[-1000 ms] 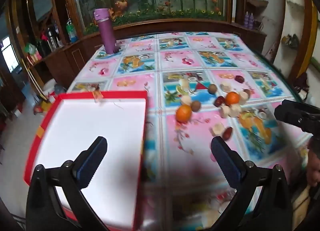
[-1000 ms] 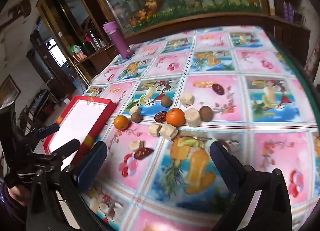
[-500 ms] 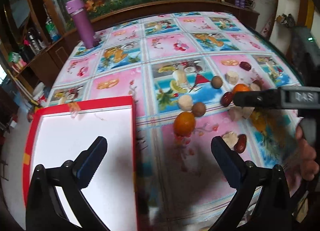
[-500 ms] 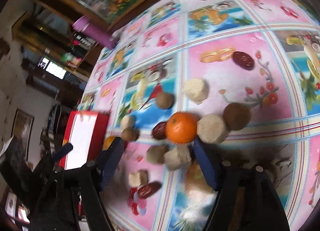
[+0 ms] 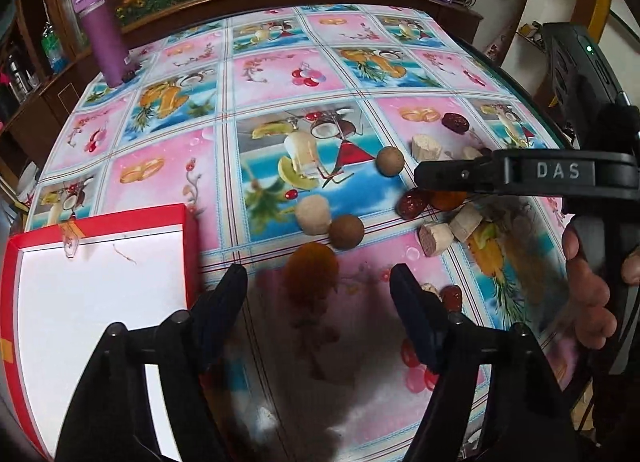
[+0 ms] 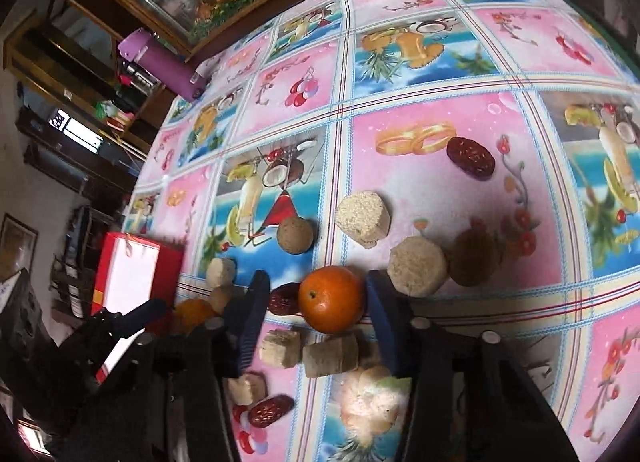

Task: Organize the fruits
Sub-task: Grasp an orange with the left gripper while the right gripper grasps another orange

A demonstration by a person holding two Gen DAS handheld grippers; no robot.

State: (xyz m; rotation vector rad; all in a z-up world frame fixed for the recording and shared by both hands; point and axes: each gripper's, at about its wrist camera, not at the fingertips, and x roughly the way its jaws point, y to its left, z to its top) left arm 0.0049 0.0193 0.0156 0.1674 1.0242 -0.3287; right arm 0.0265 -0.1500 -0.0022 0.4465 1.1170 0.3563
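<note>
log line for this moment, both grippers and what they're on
left gripper: closing around orange | right gripper: closing around second orange | red tray: no fruit visible in it

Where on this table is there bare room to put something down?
Free: the cloth between the purple bottle and the fruit, and the red tray's white floor. Crowded: around both oranges, among dates and pale chunks.

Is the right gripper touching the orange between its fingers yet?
Cannot tell. In the right wrist view the right gripper is closing around the orange; the right finger meets its edge, while the left one shows a gap.
</note>
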